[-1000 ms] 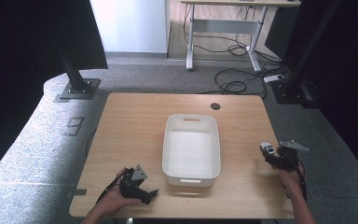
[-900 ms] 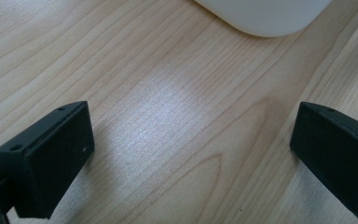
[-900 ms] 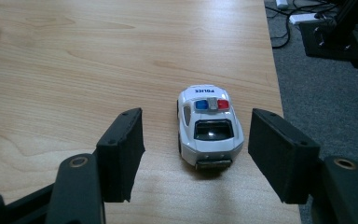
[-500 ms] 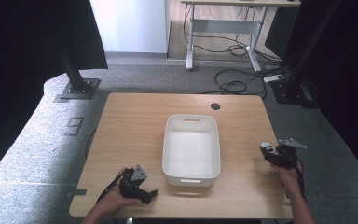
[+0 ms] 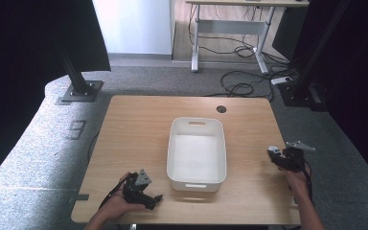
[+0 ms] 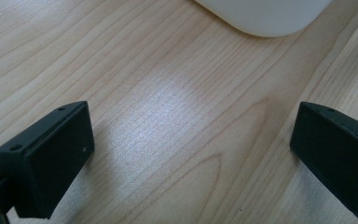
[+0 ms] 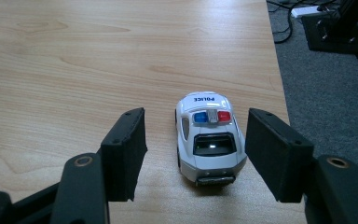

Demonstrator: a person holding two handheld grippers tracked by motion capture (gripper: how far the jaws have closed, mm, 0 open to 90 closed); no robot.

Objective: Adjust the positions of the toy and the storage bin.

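Jaws of my right gripper [image 7: 196, 154] stand apart, one on each side of a little toy police car [image 7: 208, 137]. They have just been closing in a bit, but neither pad presses on the car yet. The car sits on its wheels on the desk [image 5: 139, 129], close to the right edge, with grey floor just past it.

My left gripper [image 6: 191, 158] rests near the front left corner of the desk. Its jaws are wide apart with only bare wood between them. The white bin [image 5: 196, 153] stands in the middle of the desk, and one rounded corner of it is just ahead of my left jaws.
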